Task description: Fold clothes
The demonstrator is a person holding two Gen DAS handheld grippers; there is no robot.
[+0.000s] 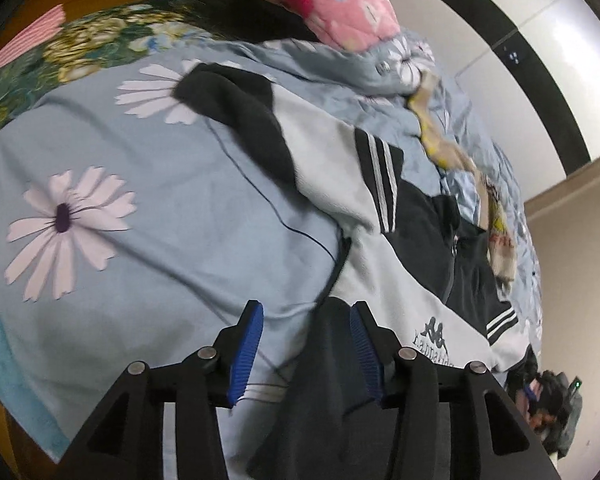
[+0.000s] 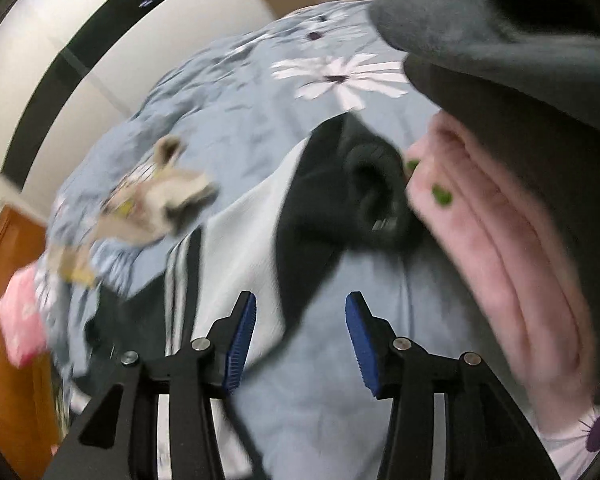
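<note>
Dark cloth [image 1: 320, 380] hangs between the blue pads of the left tool [image 1: 306, 354], whose fingers stand apart with the fold lying loose against the right-hand pad; whether that pad presses it cannot be told. That cloth belongs to a black and white jacket [image 1: 340, 168] spread across the bed, its white panels crossed by black bands with white stripes and a printed logo [image 1: 434, 338] near the tool. One black sleeve [image 1: 236, 112] stretches away over the blue bedsheet [image 1: 160, 208], which is printed with large pale daisies. Beyond the jacket a beige garment [image 1: 480, 200] with a yellow and red print lies crumpled on the sheet, and a pink flowered pillow [image 1: 340, 0] sits at the far end of the bed, beside a dark green floral blanket [image 1: 80, 48]. From the right wrist view, which is blurred, the right tool [image 2: 300, 340] holds its fingers wide apart with nothing between them, above the sheet and the jacket's edge. A black cuff [image 2: 372, 192] opens toward the camera just past it. Pink ribbed fabric [image 2: 500, 248] and a grey sleeve [image 2: 500, 40] fill the right side, close to the lens.
</note>
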